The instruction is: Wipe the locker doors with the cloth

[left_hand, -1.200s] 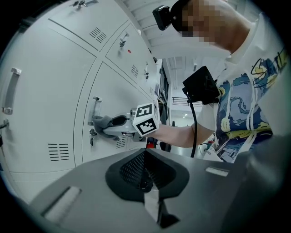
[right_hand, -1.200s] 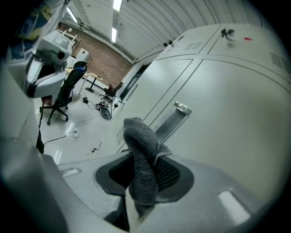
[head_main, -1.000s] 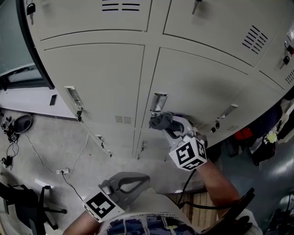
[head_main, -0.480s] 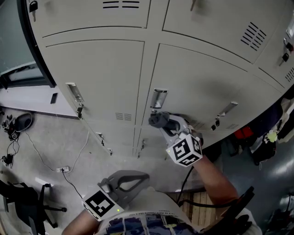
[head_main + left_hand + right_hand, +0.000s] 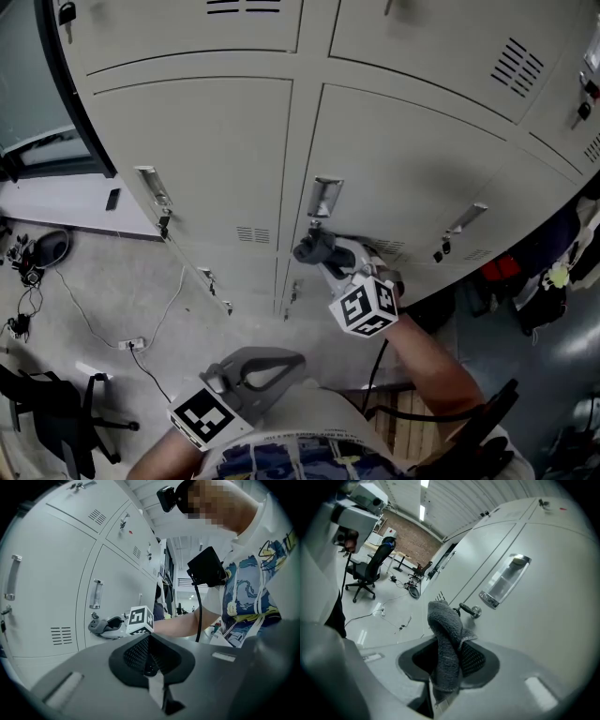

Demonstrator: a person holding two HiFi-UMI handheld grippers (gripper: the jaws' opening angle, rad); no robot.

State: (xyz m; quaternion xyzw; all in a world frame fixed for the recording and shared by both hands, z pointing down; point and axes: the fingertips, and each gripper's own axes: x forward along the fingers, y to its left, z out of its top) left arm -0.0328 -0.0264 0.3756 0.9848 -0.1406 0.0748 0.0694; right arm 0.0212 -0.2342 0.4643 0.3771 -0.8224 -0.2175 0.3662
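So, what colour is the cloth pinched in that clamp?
Dark grey: the cloth shows best in the right gripper view.

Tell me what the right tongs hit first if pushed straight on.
Probably the locker door, close by its key latch. The cloth clamped in the right tongs would touch first. Depth is hard to judge.

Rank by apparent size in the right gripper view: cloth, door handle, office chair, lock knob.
1. cloth: largest, though nearest the camera.
2. door handle and office chair: look about alike, not ranked.
3. lock knob: smallest.
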